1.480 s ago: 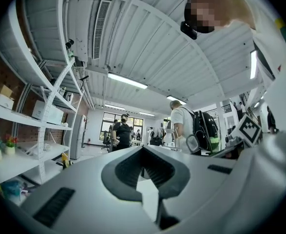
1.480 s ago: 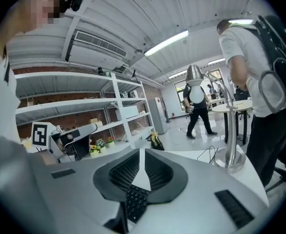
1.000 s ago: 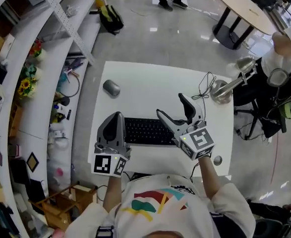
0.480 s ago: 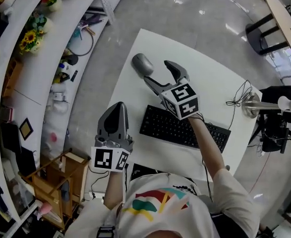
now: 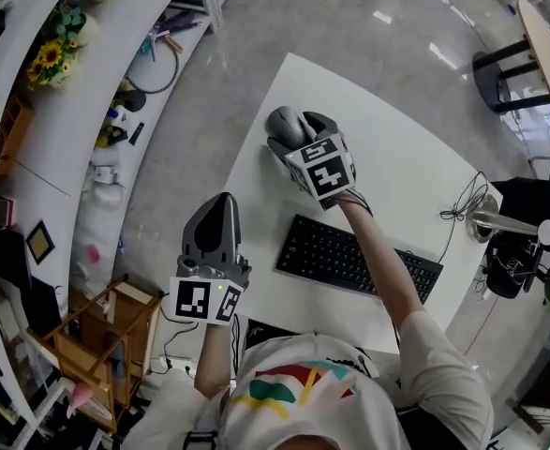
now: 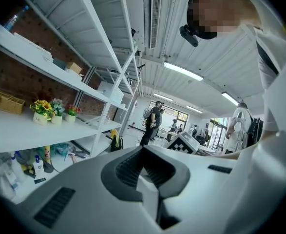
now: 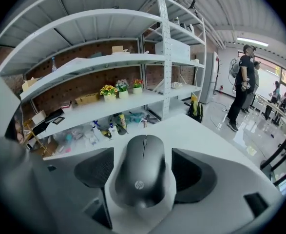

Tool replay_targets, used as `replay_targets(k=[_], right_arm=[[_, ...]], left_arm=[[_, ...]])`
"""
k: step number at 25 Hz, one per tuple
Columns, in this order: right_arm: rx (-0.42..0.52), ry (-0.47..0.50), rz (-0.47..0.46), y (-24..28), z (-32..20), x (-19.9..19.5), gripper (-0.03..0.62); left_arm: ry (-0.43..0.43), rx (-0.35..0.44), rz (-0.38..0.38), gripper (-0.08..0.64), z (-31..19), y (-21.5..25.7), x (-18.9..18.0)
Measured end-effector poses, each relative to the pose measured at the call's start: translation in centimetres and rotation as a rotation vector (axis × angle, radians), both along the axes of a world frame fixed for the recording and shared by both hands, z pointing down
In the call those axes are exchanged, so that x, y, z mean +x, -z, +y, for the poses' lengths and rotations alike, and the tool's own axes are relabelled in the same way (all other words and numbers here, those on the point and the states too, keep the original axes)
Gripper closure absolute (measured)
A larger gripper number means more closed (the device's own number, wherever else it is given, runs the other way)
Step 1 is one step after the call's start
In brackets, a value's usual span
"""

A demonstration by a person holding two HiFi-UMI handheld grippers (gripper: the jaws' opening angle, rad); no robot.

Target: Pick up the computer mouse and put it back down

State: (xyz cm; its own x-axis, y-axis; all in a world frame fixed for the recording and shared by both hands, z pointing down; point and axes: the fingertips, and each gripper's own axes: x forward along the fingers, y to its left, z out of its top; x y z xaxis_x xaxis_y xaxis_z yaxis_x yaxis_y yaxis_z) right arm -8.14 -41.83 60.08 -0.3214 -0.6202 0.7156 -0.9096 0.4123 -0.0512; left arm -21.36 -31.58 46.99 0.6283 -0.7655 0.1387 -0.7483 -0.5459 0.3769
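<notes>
Jaws apart on the right gripper (image 5: 301,137), straddling the computer mouse (image 7: 143,172), one pad at either flank, seemingly not yet pressing. Lying flat on the white table (image 5: 387,172) near its far left corner, long axis straight along the jaws, buttons pointing away. Centred in the gap, so probably only a squeeze needed before lifting. Nearer the person, a black keyboard (image 5: 354,256). Left gripper (image 5: 218,209) well apart, beyond the table edge, jaws together on nothing.
</notes>
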Motion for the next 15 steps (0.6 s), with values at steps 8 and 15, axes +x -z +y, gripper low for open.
replay_targets(k=[8,15], right_arm=[[-0.022,-0.028,0.013,-1.3,-0.4,0.0,0.238],[-0.018,-0.038,0.015,-1.3,-0.4,0.3,0.285]], left_arm=[[-0.011,-0.016,0.025,0.515,-0.9,-0.7,0.5],[-0.042,-0.014,0.009,0.515,-0.6,-0.6,1.4]])
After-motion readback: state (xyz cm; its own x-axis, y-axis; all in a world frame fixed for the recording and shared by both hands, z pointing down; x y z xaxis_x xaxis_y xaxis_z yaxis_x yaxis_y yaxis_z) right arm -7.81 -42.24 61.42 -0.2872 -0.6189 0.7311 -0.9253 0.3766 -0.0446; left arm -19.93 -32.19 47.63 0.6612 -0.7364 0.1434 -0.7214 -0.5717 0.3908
